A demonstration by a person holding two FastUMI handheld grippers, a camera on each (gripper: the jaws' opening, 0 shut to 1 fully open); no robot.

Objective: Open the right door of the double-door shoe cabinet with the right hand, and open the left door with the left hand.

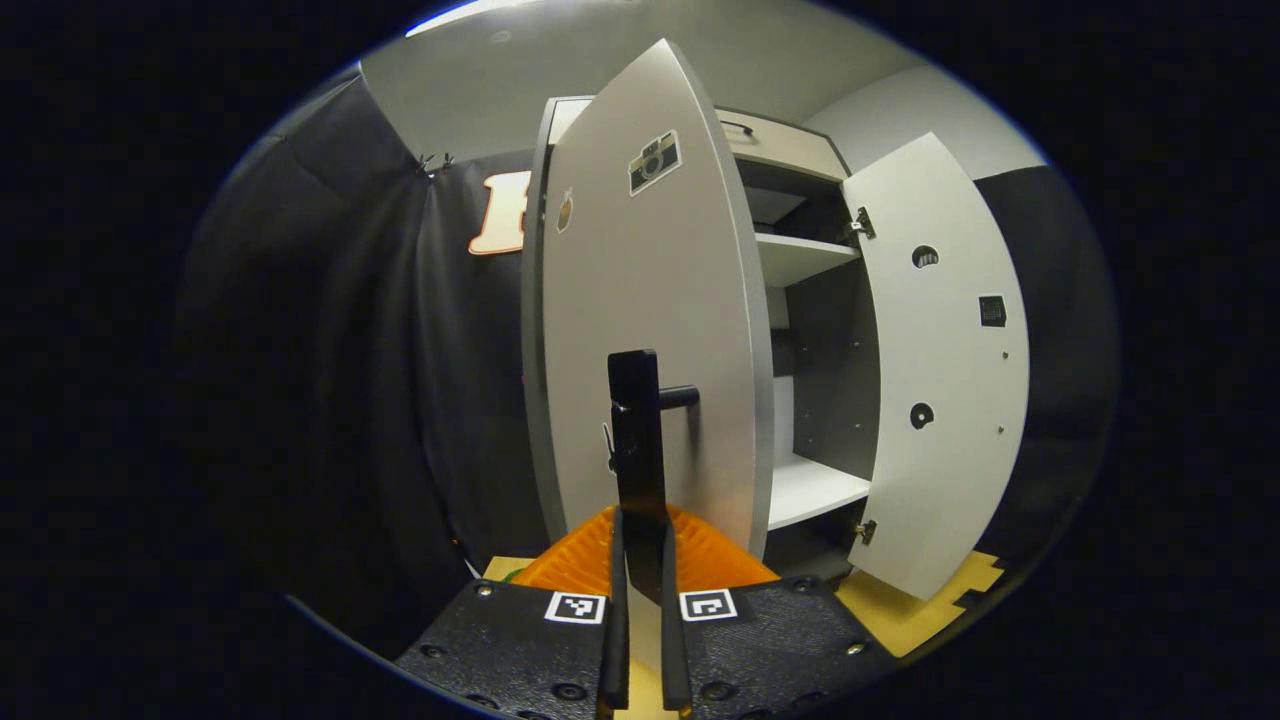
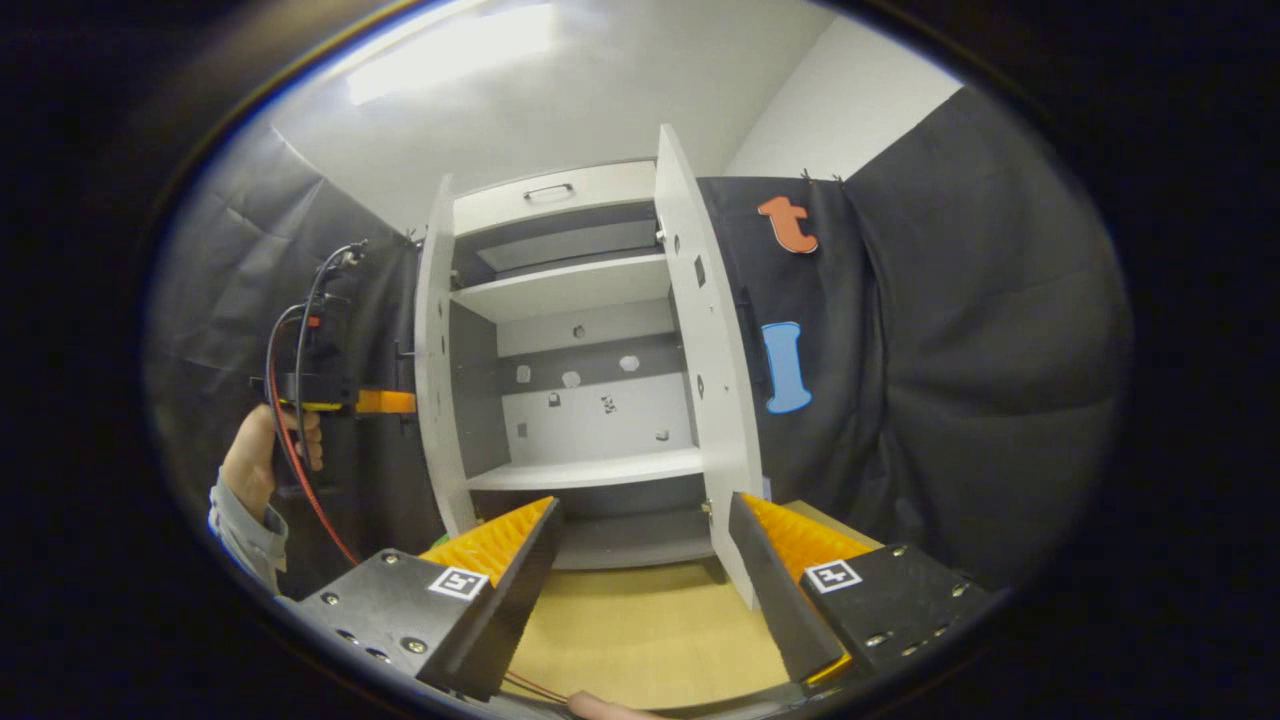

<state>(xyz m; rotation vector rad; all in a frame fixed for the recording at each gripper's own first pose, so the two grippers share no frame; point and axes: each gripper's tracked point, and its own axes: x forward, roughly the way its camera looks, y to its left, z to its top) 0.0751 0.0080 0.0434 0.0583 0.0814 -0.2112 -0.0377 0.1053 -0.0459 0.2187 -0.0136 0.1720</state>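
The left claw point(image 1: 640, 560) pinches the handle point(image 1: 638, 440) of the left door point(image 1: 650, 300) to swing it wide, while the right claw point(image 2: 645, 570) is spread, free of the right door point(image 2: 705, 380) just ahead.

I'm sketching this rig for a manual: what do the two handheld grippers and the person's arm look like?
Each gripper has black bolted finger mounts with square black-and-white markers and ribbed wedge pads. The left gripper, seen from the right gripper view, has a black body with looping black and red cables. The hand's sleeve is light grey-blue.
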